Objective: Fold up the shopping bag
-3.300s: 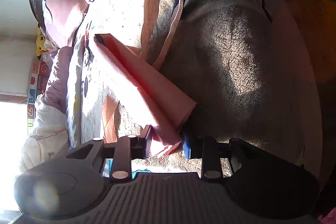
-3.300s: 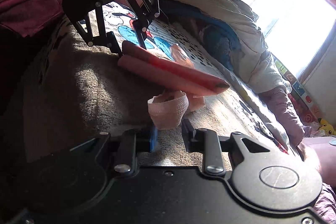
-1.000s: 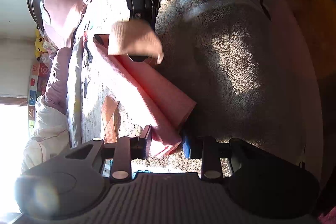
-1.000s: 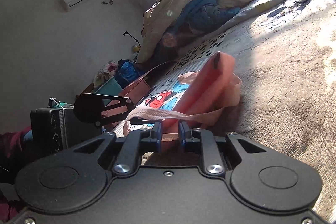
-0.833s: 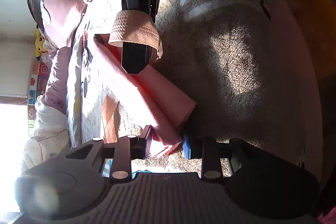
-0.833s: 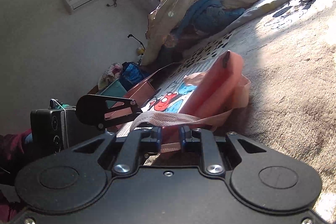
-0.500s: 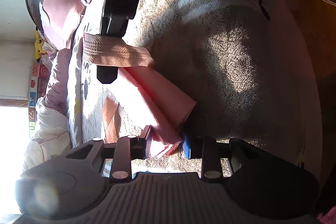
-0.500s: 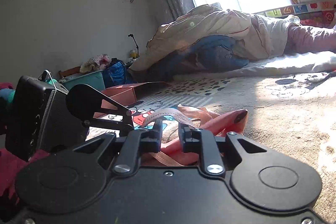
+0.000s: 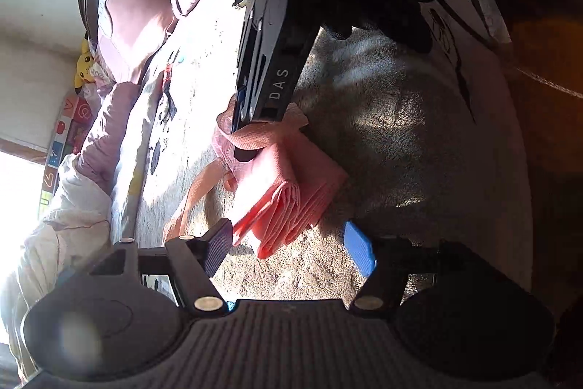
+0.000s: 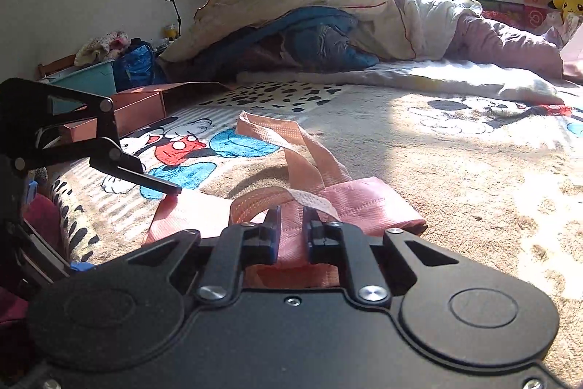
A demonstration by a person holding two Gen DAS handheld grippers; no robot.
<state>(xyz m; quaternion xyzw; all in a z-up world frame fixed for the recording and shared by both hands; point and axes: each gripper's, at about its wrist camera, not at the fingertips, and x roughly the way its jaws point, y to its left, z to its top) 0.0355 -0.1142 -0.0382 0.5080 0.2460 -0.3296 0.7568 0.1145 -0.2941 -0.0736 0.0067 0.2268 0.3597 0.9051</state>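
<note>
Folded pink woven shopping bag [image 9: 291, 185] lies on beige plush cartoon-print blanket [image 10: 455, 170]. Left gripper [image 9: 288, 243] spread wide, released, just beside bag's end. Right gripper [image 10: 291, 225] clenched on bag's pink strap handle [image 10: 288, 197].

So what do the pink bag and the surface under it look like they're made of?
The pink bag looks like non-woven fabric, matte: its handle strap shows an embossed dot grain and stitched seams. The blanket beneath looks like plush fleece, with fuzzy nap and printed cartoons.
</note>
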